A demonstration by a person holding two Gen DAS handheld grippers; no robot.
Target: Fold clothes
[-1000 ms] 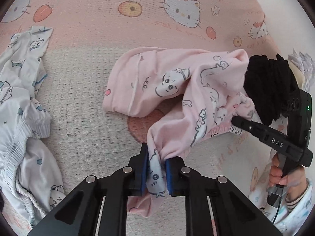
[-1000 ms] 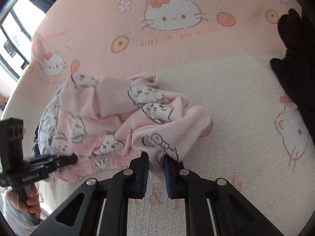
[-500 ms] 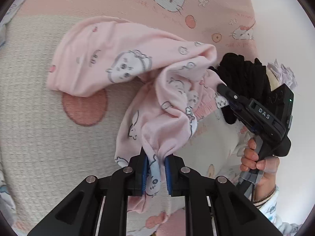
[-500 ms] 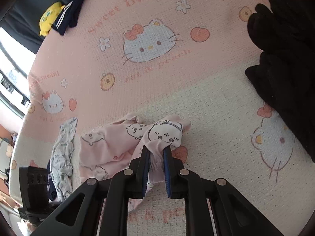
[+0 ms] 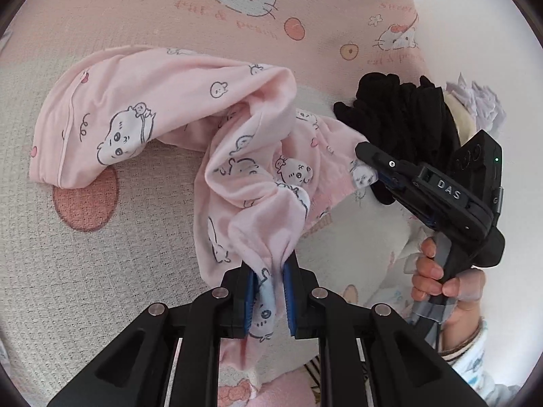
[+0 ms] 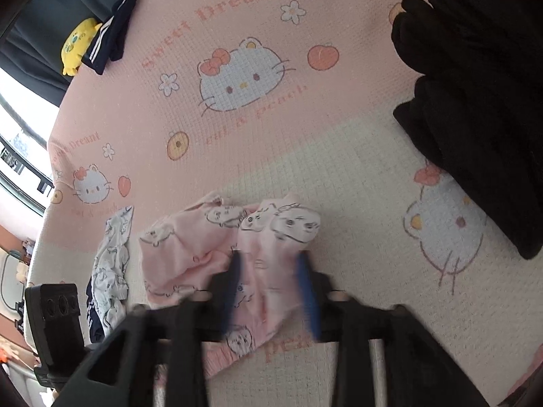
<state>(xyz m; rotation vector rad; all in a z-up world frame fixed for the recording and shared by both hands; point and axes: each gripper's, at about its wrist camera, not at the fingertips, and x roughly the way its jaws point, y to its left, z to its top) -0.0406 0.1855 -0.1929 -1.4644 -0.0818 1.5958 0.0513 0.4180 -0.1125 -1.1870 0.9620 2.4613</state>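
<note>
A soft pink knit garment (image 5: pixel 163 112) printed with outlined cartoon animals lies crumpled near the middle of a waffle-textured bed cover (image 5: pixel 101 237), which is pink along its far edge and cream nearer the cameras and carries cat faces, peaches and lettering. One rounded, seam-edged end of the garment rests flat on the cream area toward the cover's left side; the rest twists into a rope-like fold rising toward the left gripper (image 5: pixel 269 300). That gripper's black arms end in blue pads (image 5: pixel 250 291) pressed narrowly against a bunched tail of the pink fabric, which hangs out below them. In the right wrist view the right gripper (image 6: pixel 271 291) is motion-blurred; its blue pads stand visibly apart, with the gathered waistband portion of the garment (image 6: pixel 258 237) lying between and behind them, and firm contact cannot be confirmed. In the left wrist view the right gripper (image 5: pixel 370 166) shows as a black tool marked "DAS", its tip touching the garment's far side, held by a hand (image 5: pixel 437 274) with a patterned sleeve. A heap of black ribbed clothing (image 5: pixel 400 118) sits toward the cover's right edge, just beside the garment. A white printed garment (image 6: pixel 112 264) lies crumpled near the left edge. A yellow plush toy (image 6: pixel 76 45) and a dark striped garment (image 6: pixel 112 30) lie at the far left corner.
</note>
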